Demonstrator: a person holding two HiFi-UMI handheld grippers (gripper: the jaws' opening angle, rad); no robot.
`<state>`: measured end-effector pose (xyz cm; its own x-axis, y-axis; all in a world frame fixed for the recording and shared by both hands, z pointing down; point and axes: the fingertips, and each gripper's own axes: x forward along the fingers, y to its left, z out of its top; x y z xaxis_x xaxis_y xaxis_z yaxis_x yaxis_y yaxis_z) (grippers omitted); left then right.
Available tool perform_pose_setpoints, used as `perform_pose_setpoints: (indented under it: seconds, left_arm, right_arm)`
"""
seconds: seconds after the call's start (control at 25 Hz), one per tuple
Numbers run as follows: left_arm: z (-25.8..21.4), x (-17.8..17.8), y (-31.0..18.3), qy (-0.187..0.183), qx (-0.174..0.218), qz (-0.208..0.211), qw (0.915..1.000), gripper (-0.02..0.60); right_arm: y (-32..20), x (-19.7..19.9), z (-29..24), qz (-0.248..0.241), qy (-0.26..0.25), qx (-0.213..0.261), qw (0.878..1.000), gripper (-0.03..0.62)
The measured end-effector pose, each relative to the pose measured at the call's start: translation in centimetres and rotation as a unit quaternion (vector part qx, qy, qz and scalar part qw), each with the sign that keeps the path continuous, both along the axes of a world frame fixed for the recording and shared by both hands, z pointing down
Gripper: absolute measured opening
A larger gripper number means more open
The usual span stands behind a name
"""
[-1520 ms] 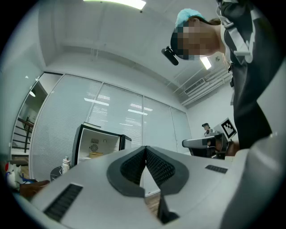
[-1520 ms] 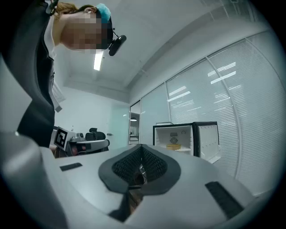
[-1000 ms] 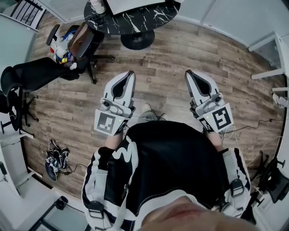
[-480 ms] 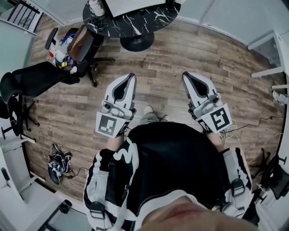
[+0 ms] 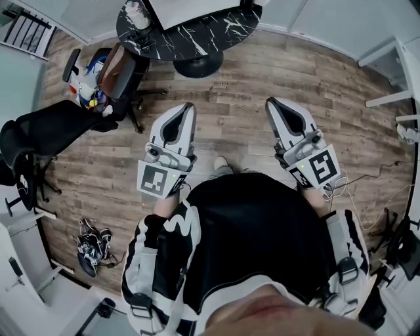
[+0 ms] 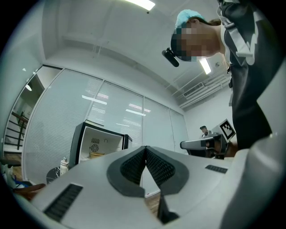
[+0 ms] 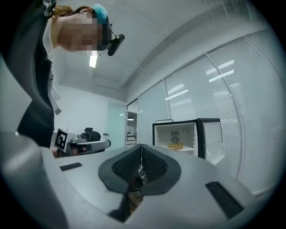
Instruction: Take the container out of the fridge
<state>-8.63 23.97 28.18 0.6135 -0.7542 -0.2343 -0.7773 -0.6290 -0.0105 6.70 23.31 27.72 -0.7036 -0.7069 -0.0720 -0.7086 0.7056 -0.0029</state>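
The open black fridge (image 6: 95, 142) stands far ahead by the glass wall in the left gripper view, and it shows again as the fridge (image 7: 186, 136) in the right gripper view, door swung to the right. A low yellow container (image 7: 175, 146) sits on its white shelf; the container (image 6: 95, 155) is small and dim in the left gripper view. My left gripper (image 5: 189, 107) and right gripper (image 5: 271, 103) are held side by side at waist height over the wooden floor, both shut with nothing between the jaws. The head view does not show the fridge.
A round black marble table (image 5: 197, 29) stands ahead, with a bottle (image 5: 135, 11) on it. Office chairs (image 5: 113, 71) and a black chair (image 5: 49, 121) are at the left. Shoes (image 5: 90, 245) lie on the floor at lower left, cables (image 5: 367, 197) at the right.
The table and chairs have slid down and closer in the head view, so the person has stepped forward with both grippers. Both jaws stay shut.
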Motion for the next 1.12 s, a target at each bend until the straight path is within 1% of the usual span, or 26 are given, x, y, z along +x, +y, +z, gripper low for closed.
perform_pose_setpoints:
  seconds: [0.12, 0.32, 0.52, 0.64, 0.76, 0.96, 1.12]
  left_arm:
    - [0.1, -0.6, -0.7, -0.001, 0.002, 0.008, 1.0000, 0.003]
    - [0.6, -1.4, -1.7, 0.002, -0.004, 0.017, 0.9999, 0.002]
    - [0.6, -1.0, -2.2, 0.015, 0.001, 0.022, 0.9996, 0.002]
    - [1.6, -0.7, -2.6, 0.003, -0.014, 0.019, 0.9997, 0.002]
    - [2.0, -0.7, -3.1, 0.003, -0.018, 0.010, 0.9998, 0.003]
    - [1.8, -0.9, -4.7, -0.004, -0.015, -0.010, 0.9998, 0.003]
    - [1.1, -0.7, -6.7, -0.006, -0.008, -0.021, 0.9997, 0.003]
  right_arm:
    - [-0.7, -0.8, 0.0, 0.008, 0.003, 0.005, 1.000, 0.012]
    - [-0.9, -1.4, 0.7, 0.019, -0.021, -0.015, 0.999, 0.012]
    - [-1.0, -1.0, 1.6, 0.026, -0.014, -0.027, 0.999, 0.012]
    - [-1.6, -0.6, 1.7, 0.030, -0.010, -0.023, 0.999, 0.012]
    - [-2.6, -0.6, 1.8, 0.023, -0.011, -0.016, 1.000, 0.011]
    - [-4.6, -0.5, 1.6, 0.002, -0.031, -0.025, 0.999, 0.012]
    - [-6.9, 0.0, 1.3, -0.005, -0.026, -0.021, 0.999, 0.012]
